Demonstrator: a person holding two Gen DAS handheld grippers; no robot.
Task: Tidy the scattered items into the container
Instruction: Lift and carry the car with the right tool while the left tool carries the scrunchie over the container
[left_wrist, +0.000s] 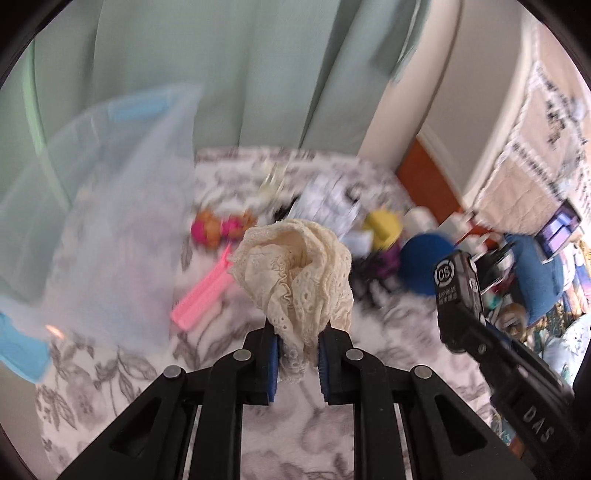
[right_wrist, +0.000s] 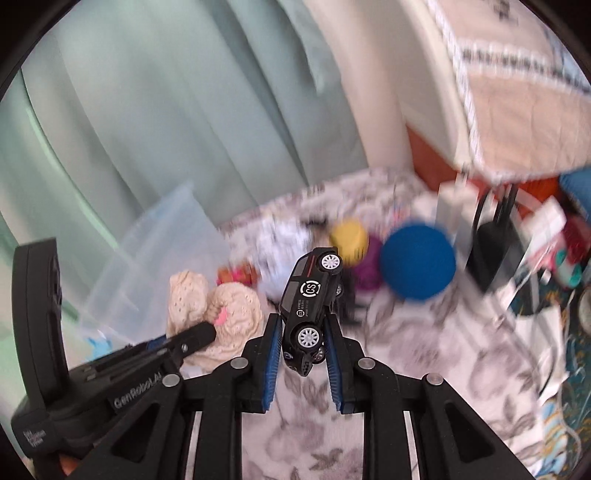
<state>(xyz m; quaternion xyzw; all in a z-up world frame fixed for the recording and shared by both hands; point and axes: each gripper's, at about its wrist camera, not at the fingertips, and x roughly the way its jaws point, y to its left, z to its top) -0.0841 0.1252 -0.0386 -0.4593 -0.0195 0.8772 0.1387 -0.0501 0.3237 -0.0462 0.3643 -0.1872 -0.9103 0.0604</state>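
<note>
Both hands are loaded at once here. The left gripper (left_wrist: 295, 354) has its jaws pinched narrow on a bunch of cream lace cloth (left_wrist: 295, 273), the blue pads biting the lower folds so the rest puffs up above the fingers. The right gripper (right_wrist: 301, 354) is clamped on a black toy car (right_wrist: 308, 306), gripped across its body with the tail end low between the pads and the nose pointing up and away (an awkward hold, but the pads sit on both flanks, so it looks secure enough).

Both loads hang clear above the flower-print blanket (left_wrist: 369, 435). The container (left_wrist: 110, 177), a clear plastic bin with blue handles, stands at the far left against the green curtain (left_wrist: 240, 66), its open rim tipped toward the mess, which looks like a choice to make dropping things in easy.

There is plenty left on the blanket: a pink comb (left_wrist: 201, 295) near the bin, a pink and orange toy (left_wrist: 221, 227) farther back, a yellow cup (right_wrist: 349, 240), something purple beside it, and a big blue ball (right_wrist: 417, 260) to the right.

My read: both grippers carry left to the bin next, and the cloth may snag on the pads on release.
</note>
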